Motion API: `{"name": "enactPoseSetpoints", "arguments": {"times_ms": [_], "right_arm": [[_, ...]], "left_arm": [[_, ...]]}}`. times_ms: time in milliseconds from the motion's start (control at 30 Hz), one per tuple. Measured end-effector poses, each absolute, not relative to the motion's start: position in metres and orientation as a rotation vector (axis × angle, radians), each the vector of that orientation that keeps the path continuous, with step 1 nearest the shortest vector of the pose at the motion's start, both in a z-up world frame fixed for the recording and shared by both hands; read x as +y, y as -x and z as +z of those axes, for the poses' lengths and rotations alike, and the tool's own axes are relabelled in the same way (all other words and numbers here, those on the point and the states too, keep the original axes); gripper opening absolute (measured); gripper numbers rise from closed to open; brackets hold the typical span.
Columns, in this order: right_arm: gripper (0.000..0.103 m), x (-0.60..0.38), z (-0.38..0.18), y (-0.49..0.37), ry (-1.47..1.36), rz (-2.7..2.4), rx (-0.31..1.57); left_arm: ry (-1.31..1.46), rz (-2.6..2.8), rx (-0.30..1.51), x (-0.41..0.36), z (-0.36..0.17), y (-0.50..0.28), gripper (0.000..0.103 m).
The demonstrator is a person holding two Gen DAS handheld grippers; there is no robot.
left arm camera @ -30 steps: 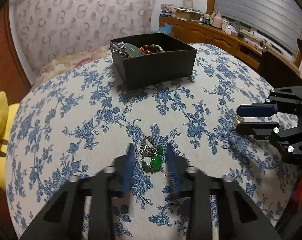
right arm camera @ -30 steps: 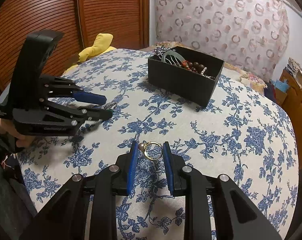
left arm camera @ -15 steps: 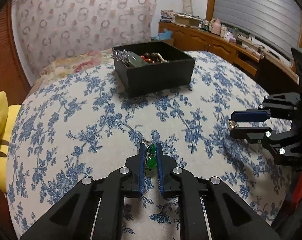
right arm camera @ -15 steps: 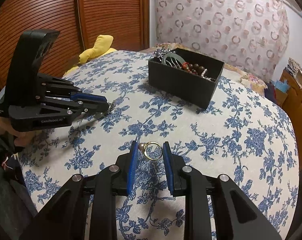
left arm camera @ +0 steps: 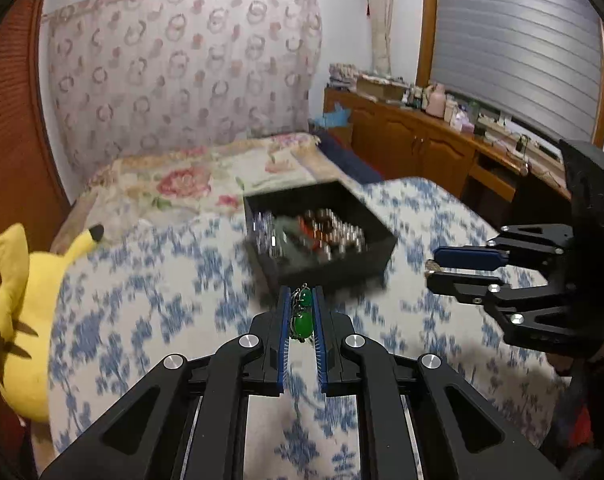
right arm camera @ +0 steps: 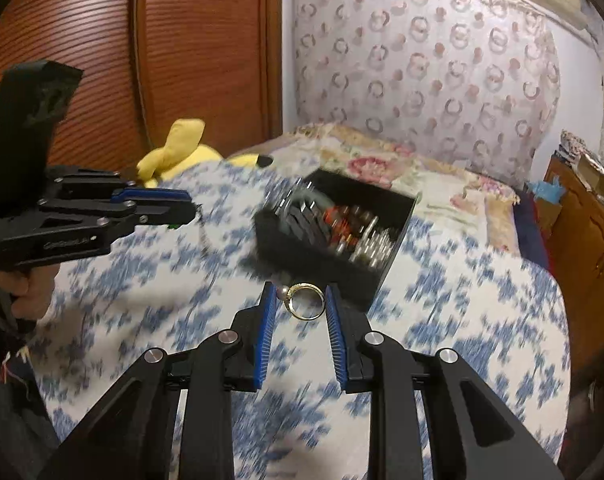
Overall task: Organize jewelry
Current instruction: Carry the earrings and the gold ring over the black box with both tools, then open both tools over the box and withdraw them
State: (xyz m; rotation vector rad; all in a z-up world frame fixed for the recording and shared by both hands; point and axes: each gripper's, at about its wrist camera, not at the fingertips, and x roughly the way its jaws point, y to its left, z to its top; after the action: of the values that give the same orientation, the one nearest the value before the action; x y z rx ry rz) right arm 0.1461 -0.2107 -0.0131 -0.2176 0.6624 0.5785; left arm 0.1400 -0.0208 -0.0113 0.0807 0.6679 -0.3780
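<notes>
The green earrings (left arm camera: 302, 318) are small, light and rigid at the stones, with thin metal hooks and links that bend easily. The polished stones are judged slippery; the best hold is across the stones, not on the wire parts. A fine chain or hook hangs loose below the pads in the right wrist view and can snag on the box wall.

The ring (right arm camera: 306, 300) is a thin gold band with a small pearl at one side. It is light, stiff and smooth, and is judged likely to pivot or slip out if held only at two points on the band. The pearl setting is the fragile part; pressure belongs on the band.

The left hand-held gripper (left arm camera: 301, 312) is almost fully closed. Its blue pads clamp the green earrings between them, clear of the bed.

The right hand-held gripper (right arm camera: 300, 300) is partly closed. The ring spans the gap between its pads, with the pearl against the left pad and the band against the right pad, also clear of the bed.

The black box (left arm camera: 376, 250) sits on the blue floral bedspread (left arm camera: 142, 300) toward the head of the bed, just beyond both sets of fingertips. It already contains beads and other pieces; motion blur hides their detail. A yellow plush toy (left arm camera: 18, 312) lies at the left edge of the bed.
</notes>
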Motion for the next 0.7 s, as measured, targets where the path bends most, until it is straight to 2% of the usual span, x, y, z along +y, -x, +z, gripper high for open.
{"name": "enactPoseSetpoints", "arguments": {"times_ms": [600,700], "right_arm": [[0.029,-0.208,-0.028,-0.229,0.140,0.553,0.701],[0.039,-0.212,-0.028,-0.232,0.126,0.552,0.698]], "left_arm": [[-0.093,-0.344,0.654,-0.037,0.004,-0.197,0.010],[-0.090,-0.343,0.655,-0.041,0.007,-0.205,0.010]]}}
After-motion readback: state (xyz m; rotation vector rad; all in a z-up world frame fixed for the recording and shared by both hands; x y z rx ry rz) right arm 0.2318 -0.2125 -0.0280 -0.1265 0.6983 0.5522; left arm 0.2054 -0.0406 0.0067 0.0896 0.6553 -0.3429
